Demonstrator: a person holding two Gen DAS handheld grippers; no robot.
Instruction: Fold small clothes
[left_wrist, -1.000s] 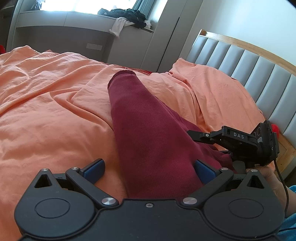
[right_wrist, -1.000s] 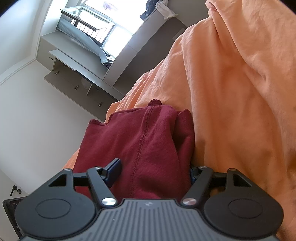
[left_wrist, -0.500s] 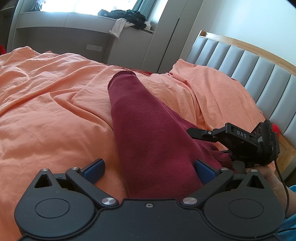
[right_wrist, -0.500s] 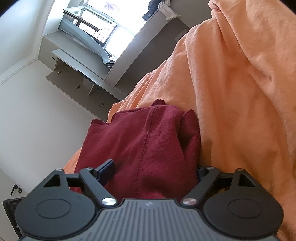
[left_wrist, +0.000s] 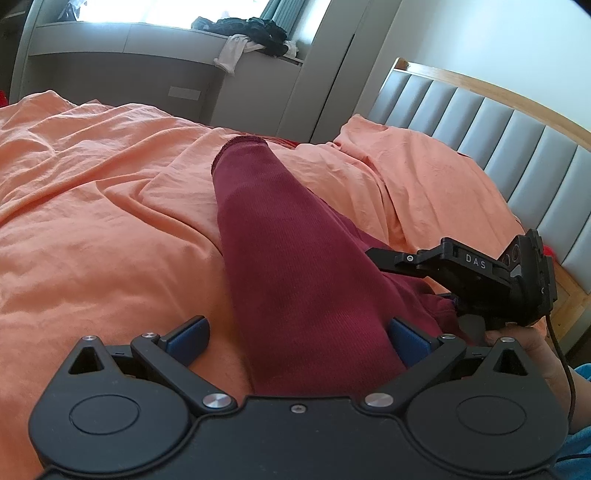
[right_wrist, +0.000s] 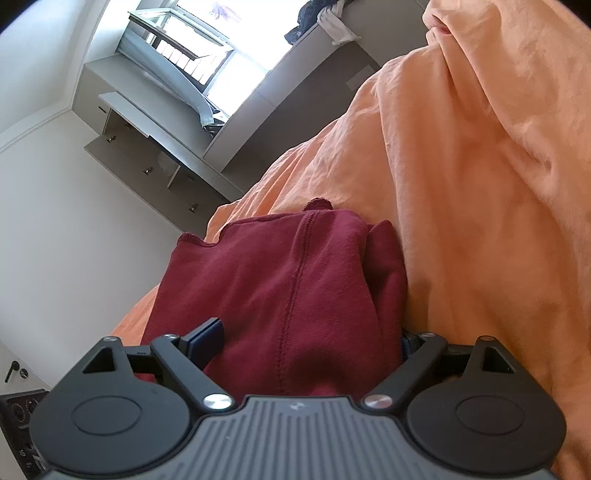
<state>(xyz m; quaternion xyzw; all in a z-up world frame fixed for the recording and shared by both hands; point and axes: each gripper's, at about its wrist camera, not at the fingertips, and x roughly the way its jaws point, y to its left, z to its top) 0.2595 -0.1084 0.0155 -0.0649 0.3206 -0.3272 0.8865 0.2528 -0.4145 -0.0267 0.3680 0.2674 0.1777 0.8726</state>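
Left wrist view: the left hand-held gripper (left_wrist: 297, 336) is sitting low over a bed covered with a rumpled orange cotton sheet (left_wrist: 92, 229). Its jaws are standing wide, with the blue pads (left_wrist: 186, 334) apart. A dark red knitted garment (left_wrist: 295, 258) is lying on the sheet as a long band, running from between the jaws away towards its hemmed end near the far edge of the bed. The right-side pad is lying against the garment's edge, while the left-side pad is sitting clear of it over bare sheet, so nothing is being pinched. To the right, the right hand-held gripper (left_wrist: 373, 253) is reaching in over the garment's near right part, with a person's hand (left_wrist: 532, 343) holding it from beneath. Behind it a grey padded headboard with a wooden frame (left_wrist: 517, 136) is running along the bed, and a pile of dark and white clothes (left_wrist: 255, 33) is lying on a grey window ledge.

Right wrist view: the right hand-held gripper (right_wrist: 306, 339) is seen tilted, and its jaws have just been opening. They are standing spread, with the bunched red garment (right_wrist: 295, 280) lying loose between them; one blue pad (right_wrist: 205, 338) is resting above the fabric, and the other is mostly hidden behind a fold. The orange sheet (right_wrist: 480, 203) is filling the right side.
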